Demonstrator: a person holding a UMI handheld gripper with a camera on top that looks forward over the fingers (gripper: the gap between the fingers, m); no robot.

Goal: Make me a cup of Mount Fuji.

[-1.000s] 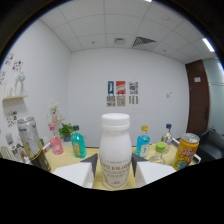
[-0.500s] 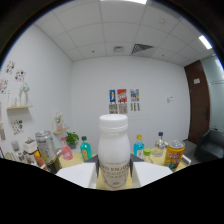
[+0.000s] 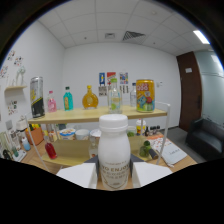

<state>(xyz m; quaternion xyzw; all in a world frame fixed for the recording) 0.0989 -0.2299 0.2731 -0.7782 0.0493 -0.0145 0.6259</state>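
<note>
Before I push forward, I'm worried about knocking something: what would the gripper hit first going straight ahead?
The gripper holds a white bottle between its fingers. Straight beyond it, the wooden shelf with its drinks looks like the first obstacle, though depth is hard to judge.

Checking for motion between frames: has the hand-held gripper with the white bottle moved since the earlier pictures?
Yes. The hand-held gripper, shut on the white bottle, has dropped: the shelf of bottles now stands above the cap, not level with the fingers.

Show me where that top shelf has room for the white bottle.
The gripper holds the white bottle. On the top shelf, bare stretches lie between black can and pink bottle, and beyond yellow can. The middle is crowded.
</note>
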